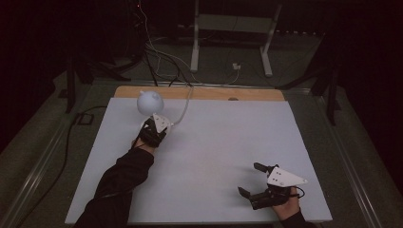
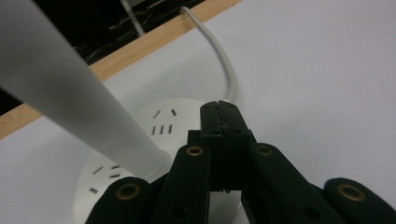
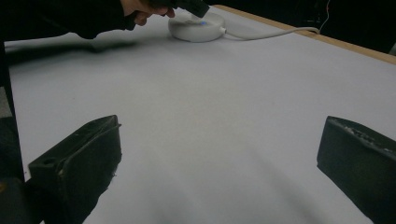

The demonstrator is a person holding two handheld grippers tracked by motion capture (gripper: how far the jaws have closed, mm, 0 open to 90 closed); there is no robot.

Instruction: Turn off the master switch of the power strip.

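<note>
A white desk lamp stands at the table's far left, with a rounded head (image 1: 150,101), a slanting stem (image 2: 70,93) and a round base (image 2: 154,121) with socket slots. Its white cable (image 2: 224,60) runs off over the far edge. My left gripper (image 2: 219,114) is shut with nothing between the jaws, its tips down over the base near the cable's entry. In the right gripper view a small blue light glows on the base (image 3: 196,25) beside that gripper (image 3: 189,7). My right gripper (image 1: 251,178) rests open near the front right corner, jaws wide apart over bare table (image 3: 219,140).
A white sheet (image 1: 214,142) covers the table, with a wooden strip (image 1: 199,92) showing along the far edge. Beyond it, on the dark floor, lie cables and a metal stand's legs (image 1: 195,57). The person's dark left sleeve (image 1: 119,185) lies across the near left.
</note>
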